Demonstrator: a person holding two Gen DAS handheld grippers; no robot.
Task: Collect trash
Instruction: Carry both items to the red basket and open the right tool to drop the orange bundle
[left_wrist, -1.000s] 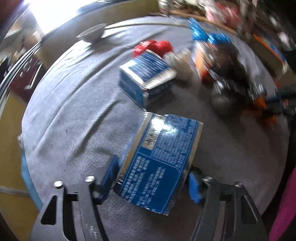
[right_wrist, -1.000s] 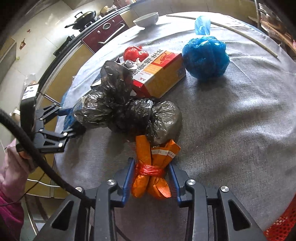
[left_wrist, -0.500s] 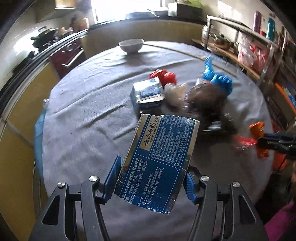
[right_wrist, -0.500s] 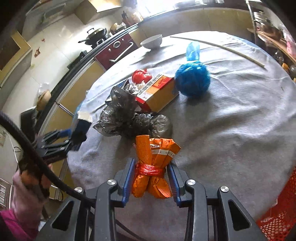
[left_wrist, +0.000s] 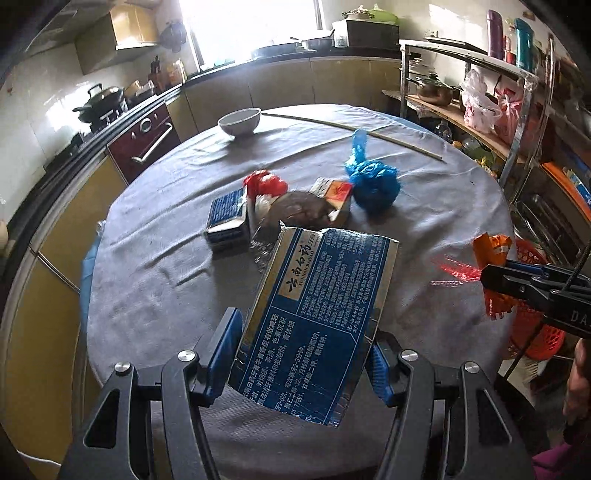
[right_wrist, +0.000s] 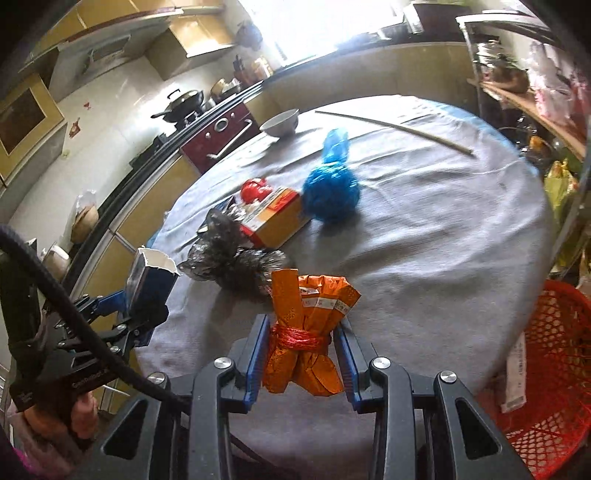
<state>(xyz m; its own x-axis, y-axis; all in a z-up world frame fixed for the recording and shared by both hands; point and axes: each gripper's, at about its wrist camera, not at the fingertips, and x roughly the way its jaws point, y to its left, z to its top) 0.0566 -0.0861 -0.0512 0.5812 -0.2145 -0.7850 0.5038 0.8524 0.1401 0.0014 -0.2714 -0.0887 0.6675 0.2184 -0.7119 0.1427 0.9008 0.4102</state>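
Both loads have risen off the table (left_wrist: 155, 236). Left view: my left gripper (left_wrist: 301, 360) clamps the blue carton (left_wrist: 317, 317). Right view: my right gripper (right_wrist: 301, 356) pinches the orange bundle (right_wrist: 304, 328); next, I reckon, swing both to the red basket (right_wrist: 554, 362).

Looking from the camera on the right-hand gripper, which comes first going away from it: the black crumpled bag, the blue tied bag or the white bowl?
From the right gripper, which grips the orange bundle:
1. Black crumpled bag, just beyond, slightly left.
2. Blue tied bag, mid-table, ahead.
3. White bowl, at the table's far edge, near the stove.
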